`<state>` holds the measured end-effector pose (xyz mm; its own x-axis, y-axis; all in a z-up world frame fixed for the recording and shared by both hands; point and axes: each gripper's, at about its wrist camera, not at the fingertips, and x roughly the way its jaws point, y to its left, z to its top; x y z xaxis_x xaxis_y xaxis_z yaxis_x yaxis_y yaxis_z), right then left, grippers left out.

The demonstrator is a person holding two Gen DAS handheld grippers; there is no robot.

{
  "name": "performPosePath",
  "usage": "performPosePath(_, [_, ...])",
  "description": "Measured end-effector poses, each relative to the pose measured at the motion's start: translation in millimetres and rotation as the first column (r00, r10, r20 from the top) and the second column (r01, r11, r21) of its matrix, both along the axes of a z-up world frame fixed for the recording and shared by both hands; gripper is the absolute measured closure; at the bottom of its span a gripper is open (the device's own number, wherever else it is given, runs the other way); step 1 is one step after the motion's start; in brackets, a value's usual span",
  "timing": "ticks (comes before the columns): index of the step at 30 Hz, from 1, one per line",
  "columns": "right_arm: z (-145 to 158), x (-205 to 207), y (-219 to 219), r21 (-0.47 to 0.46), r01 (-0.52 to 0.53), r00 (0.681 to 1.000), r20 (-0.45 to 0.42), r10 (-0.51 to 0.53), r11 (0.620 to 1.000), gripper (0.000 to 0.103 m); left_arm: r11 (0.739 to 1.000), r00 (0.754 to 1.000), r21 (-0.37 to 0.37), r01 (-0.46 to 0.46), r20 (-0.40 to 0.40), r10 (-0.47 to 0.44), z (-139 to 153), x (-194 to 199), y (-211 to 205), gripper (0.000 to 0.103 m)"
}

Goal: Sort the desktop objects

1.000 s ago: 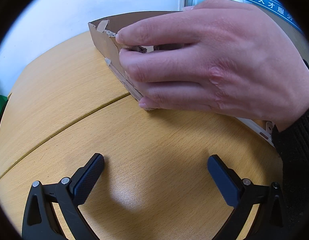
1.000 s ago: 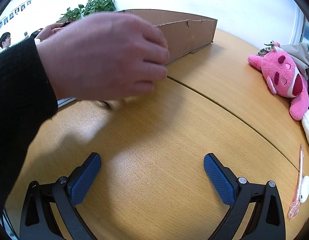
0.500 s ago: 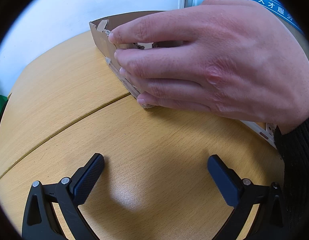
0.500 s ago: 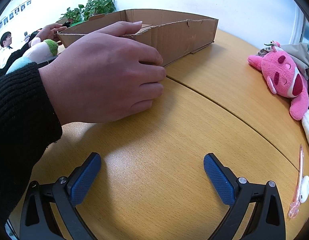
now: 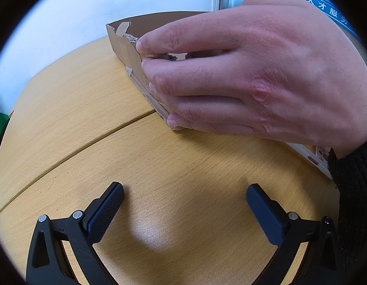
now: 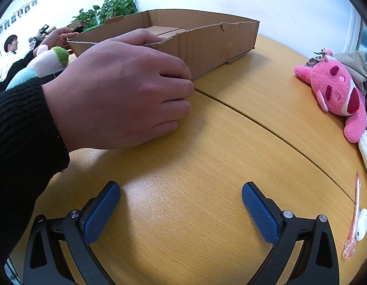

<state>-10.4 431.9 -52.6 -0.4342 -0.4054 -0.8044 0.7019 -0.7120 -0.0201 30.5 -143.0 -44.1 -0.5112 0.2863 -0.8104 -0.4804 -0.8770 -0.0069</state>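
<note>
A shallow open cardboard box (image 6: 207, 45) stands on the wooden table; it also shows in the left wrist view (image 5: 126, 47). A bare hand (image 6: 121, 90) in a black sleeve grips the box's near wall, and the same hand (image 5: 242, 71) fills the left wrist view. My left gripper (image 5: 184, 199) is open and empty, low over the table in front of the box. My right gripper (image 6: 181, 199) is open and empty, also in front of the box. A pink plush toy (image 6: 337, 92) lies at the right, and a pink pen (image 6: 353, 216) lies beside a small white object (image 6: 362, 224).
A green and white plush (image 6: 49, 60) lies behind the hand at left. Potted plants (image 6: 112, 9) stand behind the box. People sit at far left (image 6: 11, 45). A white flat item (image 5: 311, 154) lies under the wrist. A seam (image 6: 266, 125) runs across the table.
The hand has shifted along the box wall and now grips its top edge; the box sits more in view on the right wrist camera. Both grippers have stayed still and open.
</note>
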Motion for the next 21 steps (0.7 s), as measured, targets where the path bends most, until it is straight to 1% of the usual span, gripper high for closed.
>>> performPosePath(21, [0.0, 0.1, 0.0, 0.0, 0.002, 1.0, 0.0, -0.002, 1.0, 0.0, 1.0, 1.0, 0.0, -0.002, 0.0, 0.002, 0.8, 2.6, 0.0, 0.0])
